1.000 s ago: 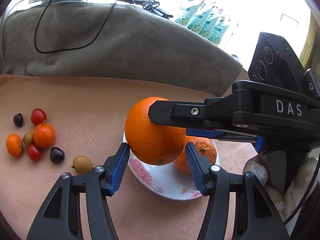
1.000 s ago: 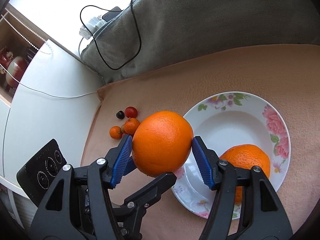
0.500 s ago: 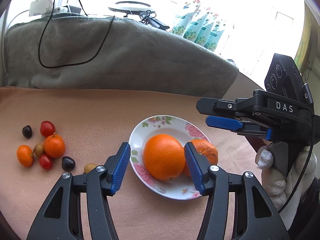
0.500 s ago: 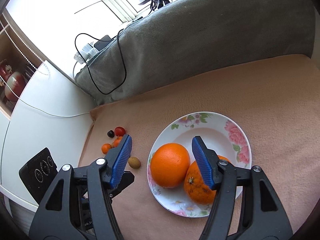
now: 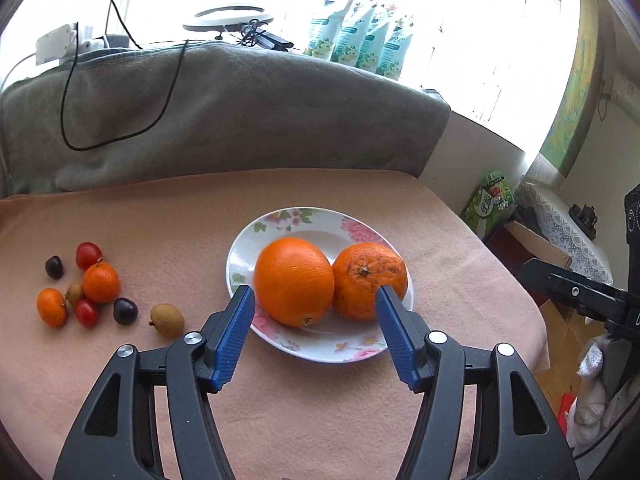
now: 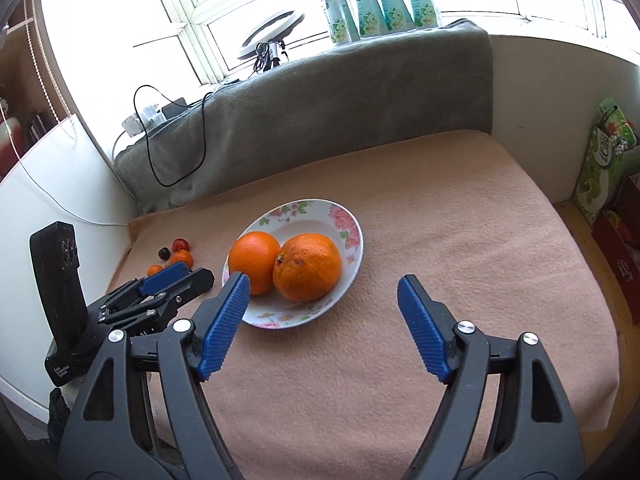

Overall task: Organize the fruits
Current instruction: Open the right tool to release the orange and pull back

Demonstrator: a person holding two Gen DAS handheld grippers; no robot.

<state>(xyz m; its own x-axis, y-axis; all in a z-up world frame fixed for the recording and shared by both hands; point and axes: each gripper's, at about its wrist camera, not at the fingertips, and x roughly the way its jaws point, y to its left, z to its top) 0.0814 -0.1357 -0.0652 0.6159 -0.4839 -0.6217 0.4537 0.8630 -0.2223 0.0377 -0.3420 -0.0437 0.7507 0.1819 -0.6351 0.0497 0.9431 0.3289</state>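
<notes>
A floral white plate point(image 5: 280, 222) point(image 6: 354, 240) sits mid-table and holds two oranges side by side: a smooth one point(image 5: 294, 280) point(image 6: 254, 256) and a rougher one point(image 5: 366, 280) point(image 6: 308, 266). My left gripper point(image 5: 314, 334) is open and empty, just in front of the plate. My right gripper point(image 6: 324, 324) is open and empty, pulled back above the cloth in front of the plate. A cluster of small fruits point(image 5: 86, 290) point(image 6: 174, 256) lies to the left, with a brown longan point(image 5: 167, 320) nearest the plate.
A peach cloth point(image 5: 320, 400) covers the table. A grey blanket point(image 5: 240, 108) with a black cable point(image 5: 80, 120) rises behind. The table's right edge drops to boxes point(image 5: 492, 200) on the floor. The other gripper's body point(image 6: 60, 300) stands at the table's left edge.
My right gripper opened, left the smooth orange on the plate beside the other one, and pulled back and up. My left gripper also drew back.
</notes>
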